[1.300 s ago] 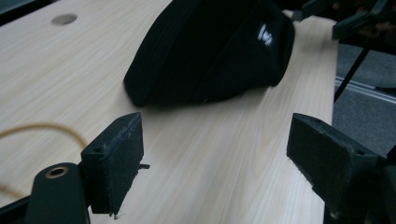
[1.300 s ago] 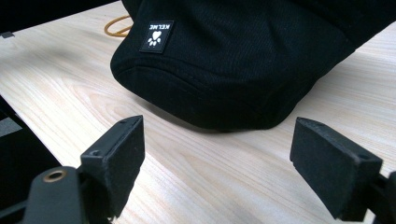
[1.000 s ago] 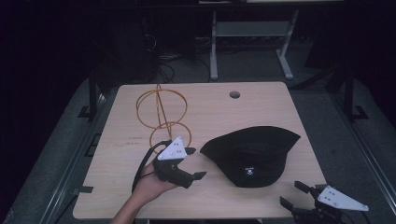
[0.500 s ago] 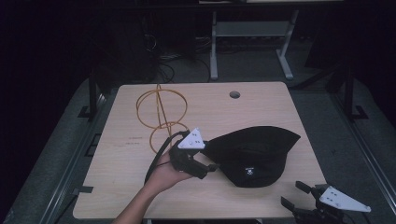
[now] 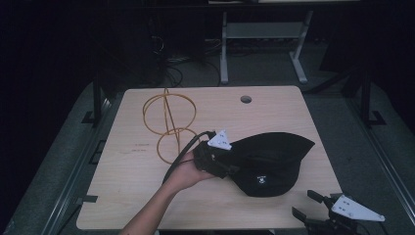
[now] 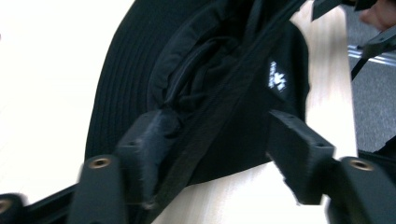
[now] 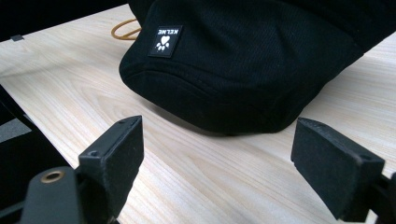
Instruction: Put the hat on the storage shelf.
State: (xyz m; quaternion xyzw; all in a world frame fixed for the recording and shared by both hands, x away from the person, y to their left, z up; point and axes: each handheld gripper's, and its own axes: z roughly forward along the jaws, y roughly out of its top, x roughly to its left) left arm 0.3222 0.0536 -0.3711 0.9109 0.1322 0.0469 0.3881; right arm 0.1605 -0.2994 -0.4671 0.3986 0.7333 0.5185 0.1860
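Observation:
A black hat [image 5: 274, 161] with a small white logo patch [image 7: 163, 39] lies on the right half of the wooden table [image 5: 137, 196]. A person's hand holds my left gripper [image 5: 230, 169] at the hat's left edge. In the left gripper view the hat's brim and a dark strap [image 6: 210, 70] lie between the jaws of my left gripper [image 6: 219, 144]. Those jaws have just been closing; one pad touches the fabric and the other still stands off it. My right gripper [image 5: 306, 204] waits off the table's front right corner, and my right gripper [image 7: 219, 158] is open in front of the hat [image 7: 247, 60].
A gold wire stand [image 5: 169, 122] of rings and an upright rod rises left of the hat, close behind the left hand. A round cable hole [image 5: 245, 99] sits near the far edge. A metal frame [image 5: 264, 44] and cables lie on the dark floor beyond.
The left hand has moved right across the table, from beside the wire stand to the hat's left edge. The right gripper has stayed put.

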